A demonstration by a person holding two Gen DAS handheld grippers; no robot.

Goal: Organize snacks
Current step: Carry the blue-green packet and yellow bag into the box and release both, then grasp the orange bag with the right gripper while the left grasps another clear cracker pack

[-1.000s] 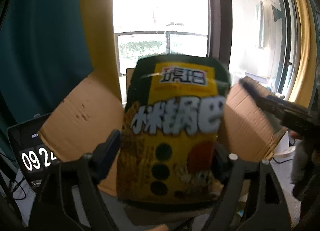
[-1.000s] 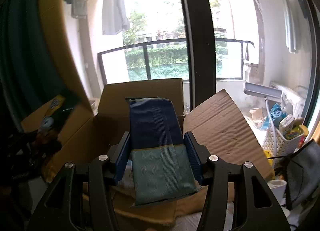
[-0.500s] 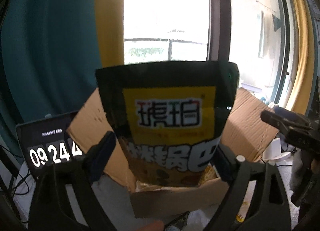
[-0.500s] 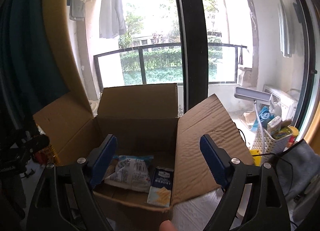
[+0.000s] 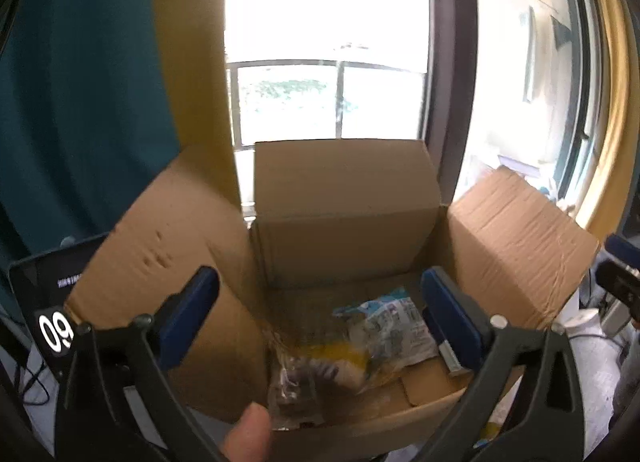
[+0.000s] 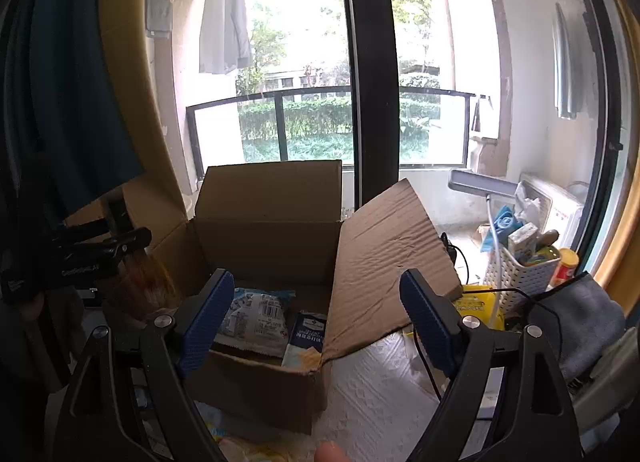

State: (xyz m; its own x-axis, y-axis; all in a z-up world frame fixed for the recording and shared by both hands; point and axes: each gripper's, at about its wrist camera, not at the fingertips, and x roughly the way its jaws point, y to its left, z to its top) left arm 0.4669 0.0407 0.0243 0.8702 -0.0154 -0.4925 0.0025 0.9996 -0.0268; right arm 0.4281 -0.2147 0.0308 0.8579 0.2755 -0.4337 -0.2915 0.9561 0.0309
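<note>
An open cardboard box (image 5: 344, 213) stands in front of me, also in the right wrist view (image 6: 272, 229). Inside lie a white-blue snack bag (image 5: 394, 332) (image 6: 256, 318), a dark blue packet (image 6: 306, 338) and the yellow-black snack bag (image 5: 320, 366), blurred, at the box's front left. My left gripper (image 5: 320, 306) is open and empty above the box. My right gripper (image 6: 316, 318) is open and empty in front of the box. The left gripper also shows at the left edge of the right wrist view (image 6: 80, 258).
A tablet with a clock display (image 5: 44, 302) stands left of the box. A white basket of items (image 6: 524, 262), a yellow pack (image 6: 476, 306) and a grey cloth (image 6: 580, 322) sit to the right. A large window lies behind the box.
The left gripper opened and let the yellow-black snack bag drop into the box. The right gripper, which dropped the blue packet earlier, stays open and has drawn back slightly.
</note>
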